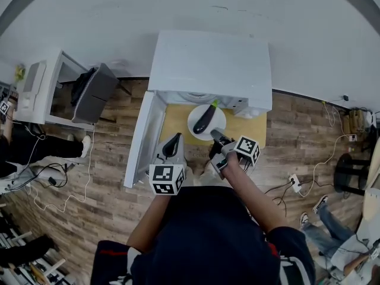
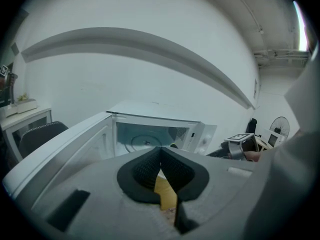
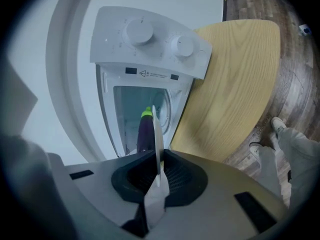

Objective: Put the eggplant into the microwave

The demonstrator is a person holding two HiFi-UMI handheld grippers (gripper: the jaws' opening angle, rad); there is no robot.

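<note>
With the right gripper (image 1: 217,136), clamps the near rim of the white plate (image 1: 193,126), pads pressed on its edge. Carries the eggplant (image 1: 203,117) on that plate, green stem end toward the microwave (image 1: 211,64), just in front of the open cavity and over the wooden table (image 1: 252,126). Holds the left gripper (image 1: 173,144) alongside, jaws together on nothing, near the door (image 1: 142,138) swung out leftward.

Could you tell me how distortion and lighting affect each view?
Head view: fisheye bends straight edges, light even. Left gripper view: dark corners, glare top right. Right gripper view: scene rolled sideways, white round plate edge-on, purple eggplant sharp.
</note>
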